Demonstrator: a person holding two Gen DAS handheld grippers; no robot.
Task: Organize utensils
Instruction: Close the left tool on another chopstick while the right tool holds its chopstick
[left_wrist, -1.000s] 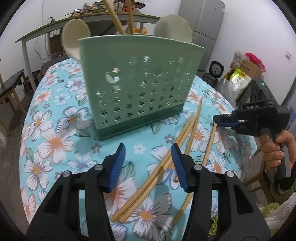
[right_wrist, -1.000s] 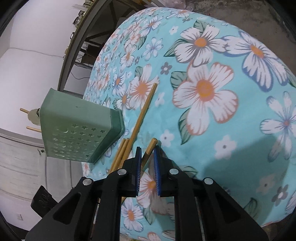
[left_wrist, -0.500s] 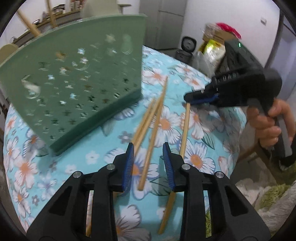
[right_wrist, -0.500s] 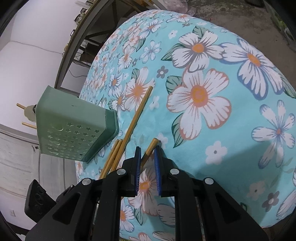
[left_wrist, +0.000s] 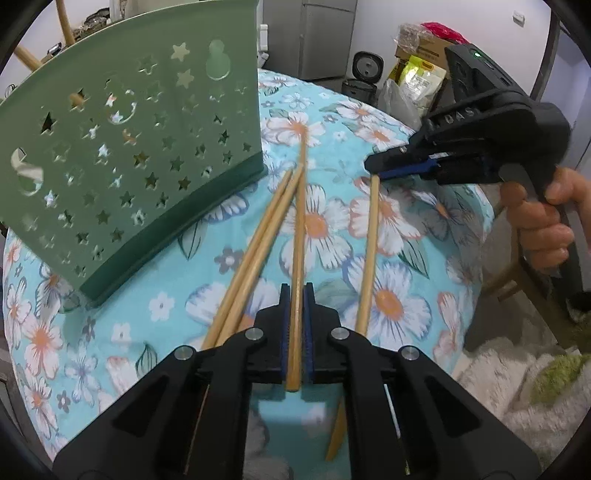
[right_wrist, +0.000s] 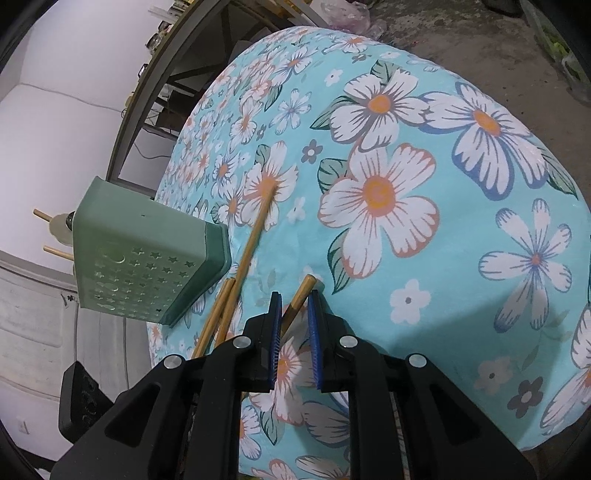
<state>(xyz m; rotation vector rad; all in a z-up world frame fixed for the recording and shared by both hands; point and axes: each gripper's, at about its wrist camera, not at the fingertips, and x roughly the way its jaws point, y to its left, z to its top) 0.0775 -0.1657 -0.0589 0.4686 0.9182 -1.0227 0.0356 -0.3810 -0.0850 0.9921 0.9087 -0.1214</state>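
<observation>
Since a second ago the left gripper swung right from the green holder and its jaws are closing on one chopstick lying on the floral cloth. Right gripper sits narrowly parted around another chopstick, grip unclear. Light, stiff, slippery bamboo; pinching near the end invites pivoting.

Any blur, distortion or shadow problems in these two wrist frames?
Left wrist view: strong fisheye bowing, dark vignette corners; the green utensil holder looks slightly soft, the chopsticks sharp. Right wrist view: sharp, the floral tablecloth bulges like a dome, horizon tilted, and a soft shadow falls on the cloth beside the right gripper. No harsh glare in either.
</observation>
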